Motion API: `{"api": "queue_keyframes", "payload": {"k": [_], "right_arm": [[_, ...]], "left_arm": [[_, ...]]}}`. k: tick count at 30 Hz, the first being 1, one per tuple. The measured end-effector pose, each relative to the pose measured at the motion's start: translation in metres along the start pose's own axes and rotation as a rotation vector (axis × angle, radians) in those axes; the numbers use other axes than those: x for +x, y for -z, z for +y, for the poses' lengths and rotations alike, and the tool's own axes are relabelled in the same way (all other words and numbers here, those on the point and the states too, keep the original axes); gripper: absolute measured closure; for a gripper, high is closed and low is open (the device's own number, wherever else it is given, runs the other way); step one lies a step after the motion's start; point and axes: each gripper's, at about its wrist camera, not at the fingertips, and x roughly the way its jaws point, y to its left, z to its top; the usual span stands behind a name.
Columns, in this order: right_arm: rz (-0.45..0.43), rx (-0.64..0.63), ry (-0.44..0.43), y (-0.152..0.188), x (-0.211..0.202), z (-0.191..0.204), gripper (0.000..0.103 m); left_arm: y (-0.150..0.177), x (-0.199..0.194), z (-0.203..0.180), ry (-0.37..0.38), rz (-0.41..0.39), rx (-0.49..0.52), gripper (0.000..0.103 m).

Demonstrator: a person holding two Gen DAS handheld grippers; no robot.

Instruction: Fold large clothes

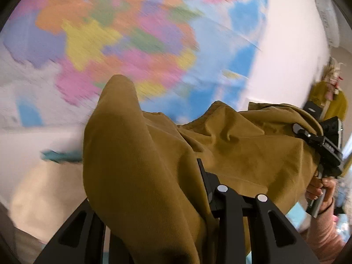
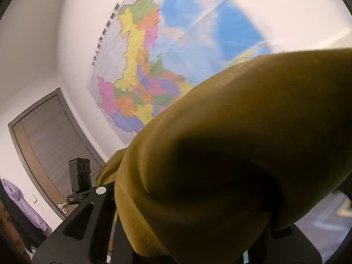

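A large mustard-brown garment hangs lifted in the air, stretched between both grippers. In the left wrist view its cloth drapes over my left gripper, which is shut on a thick fold; one black finger pokes out beside the fold. At the right edge my right gripper, held by a hand in a pink sleeve, pinches the garment's other end. In the right wrist view the garment covers nearly all of my right gripper, shut on the cloth, with its fingertips hidden. The left gripper's black body shows at the left.
A big coloured wall map fills the white wall ahead. A grey door with a handle stands at the left, purple cloth beside it. An air conditioner hangs at the upper right, and a yellow garment with a toy is below it.
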Motion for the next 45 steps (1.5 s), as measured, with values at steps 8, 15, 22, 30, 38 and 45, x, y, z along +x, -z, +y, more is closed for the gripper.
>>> {"api": "queue_keyframes", "payload": {"k": [8, 15, 22, 30, 38, 45], "right_arm": [[0.09, -0.012, -0.102, 0.008, 0.136, 0.017, 0.082], [0.184, -0.008, -0.124, 0.086, 0.219, 0.006, 0.083], [0.401, 0.071, -0.08, 0.163, 0.238, -0.039, 0.07], [0.496, -0.003, -0.055, 0.143, 0.161, -0.06, 0.025], [0.376, 0.091, 0.11, 0.097, 0.122, -0.128, 0.033], [0.398, -0.023, 0.029, 0.124, 0.189, -0.054, 0.093]], "left_arm": [[-0.029, -0.009, 0.113, -0.331, -0.02, -0.031, 0.073], [-0.016, 0.013, 0.217, -0.567, -0.027, -0.106, 0.076], [0.081, 0.05, 0.345, -0.612, 0.12, -0.416, 0.075], [0.09, 0.04, 0.352, -0.613, 0.121, -0.415, 0.07], [0.091, 0.022, 0.33, -0.746, 0.107, -0.342, 0.024], [0.087, -0.02, 0.282, -0.682, 0.004, -0.284, 0.017]]}}
